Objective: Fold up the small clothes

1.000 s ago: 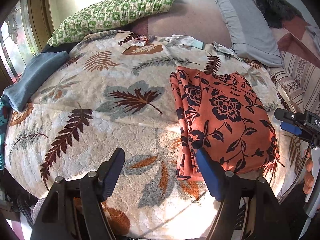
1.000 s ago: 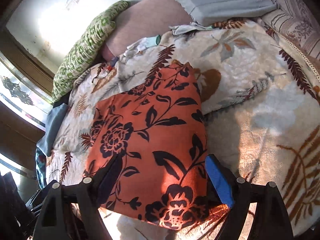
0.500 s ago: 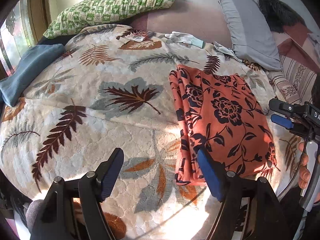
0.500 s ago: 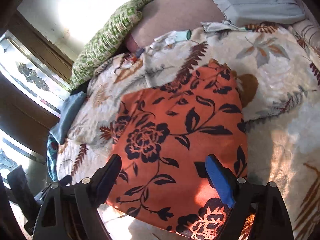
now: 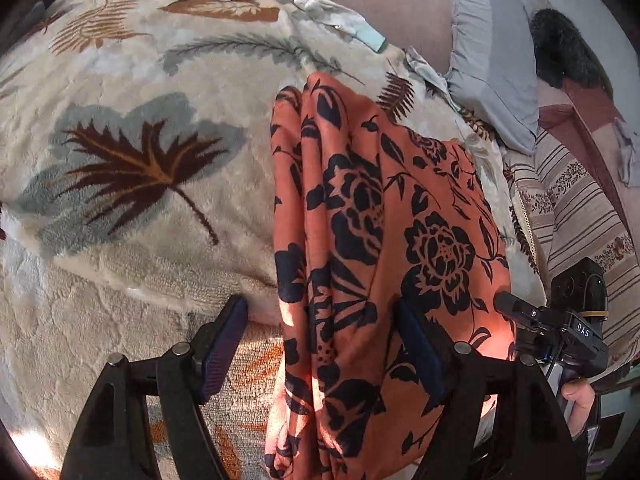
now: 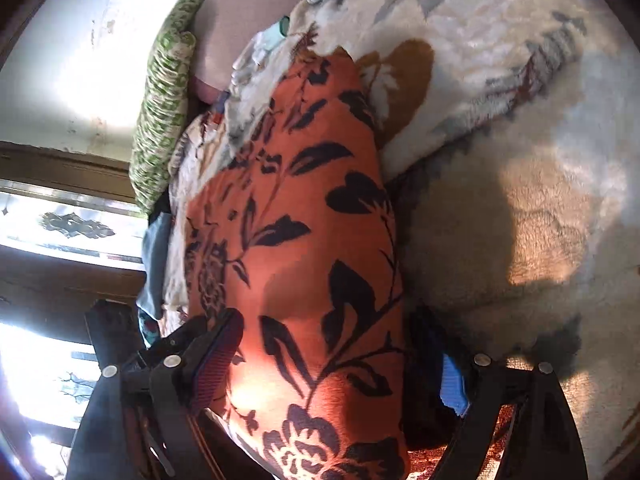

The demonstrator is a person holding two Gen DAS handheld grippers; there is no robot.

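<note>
An orange garment with a dark flower print (image 5: 384, 240) lies folded lengthwise on a cream blanket with leaf patterns (image 5: 140, 240). My left gripper (image 5: 320, 344) hangs low over its near end. The garment's bunched left edge lies between the closing jaws, and the left finger (image 5: 224, 344) is over bare blanket without pressing on the cloth. In the right wrist view the garment (image 6: 296, 264) fills the gap of my right gripper (image 6: 332, 368), whose jaws are also closing around its near right edge. The right gripper (image 5: 552, 328) shows in the left wrist view too, with a thumb on its handle.
A grey pillow (image 5: 492, 60) and a striped cover (image 5: 580, 208) lie beyond the garment's right side. Pale gloves (image 5: 340, 20) rest at the blanket's far edge. A green patterned pillow (image 6: 164, 112), a blue cloth (image 6: 156, 256) and a window (image 6: 60, 220) are at the left.
Both grippers have dropped closer to the garment's near end. The left one has shifted right, so the garment's left edge now sits between its fingers. Both jaws look slightly narrower.
</note>
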